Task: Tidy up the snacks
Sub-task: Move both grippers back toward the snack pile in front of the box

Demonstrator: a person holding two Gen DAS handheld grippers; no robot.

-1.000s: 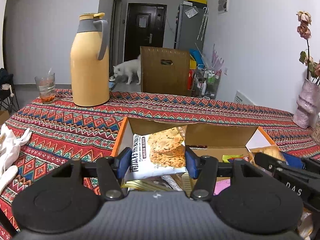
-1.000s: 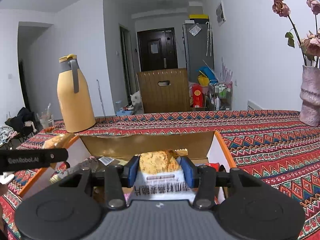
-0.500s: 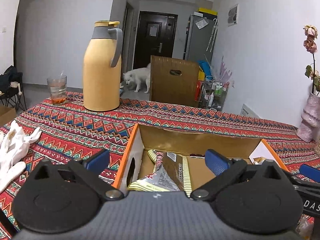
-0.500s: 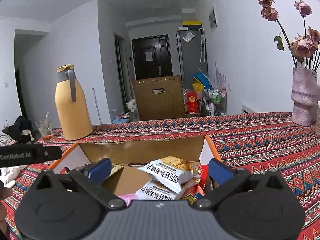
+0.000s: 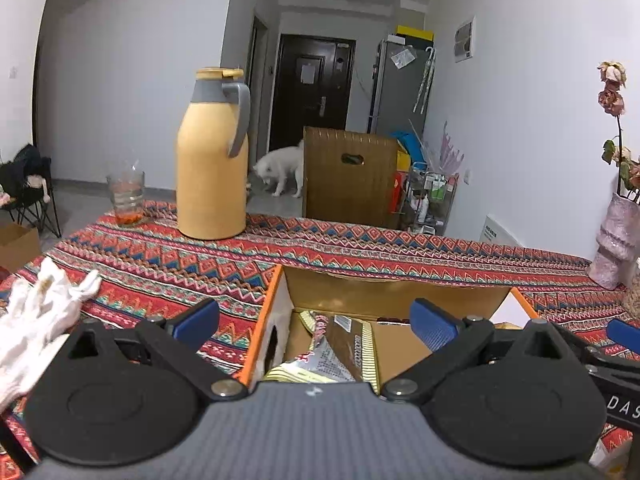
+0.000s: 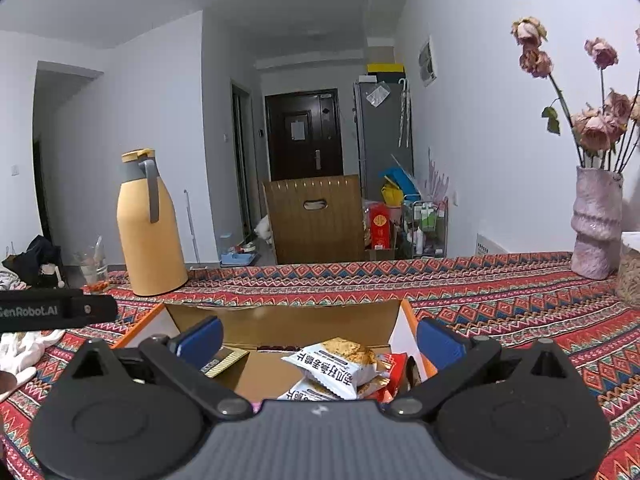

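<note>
An open cardboard box (image 5: 392, 292) with orange edges lies on the patterned tablecloth (image 5: 168, 264). My left gripper (image 5: 316, 322) hovers open above the box's left half, nothing between its blue pads (image 5: 198, 320). Below it lies a brown and silver snack packet (image 5: 344, 344). My right gripper (image 6: 319, 342) hangs open over the right half of the box (image 6: 280, 322). Two white cracker packets (image 6: 336, 364) rest loose under it, beside a red packet (image 6: 396, 368). The left gripper's body (image 6: 56, 310) shows at the left edge of the right wrist view.
A yellow thermos jug (image 5: 212, 168) and a glass (image 5: 126, 198) stand at the table's far left. White gloves (image 5: 36, 316) lie at the left. A pink vase (image 6: 596, 224) of dried roses stands far right. A chair back (image 5: 348, 176) and a white dog (image 5: 280, 170) are beyond the table.
Both grippers went from shut on a cracker packet to wide open. The packets dropped into the box. Both grippers rose and drew back a little.
</note>
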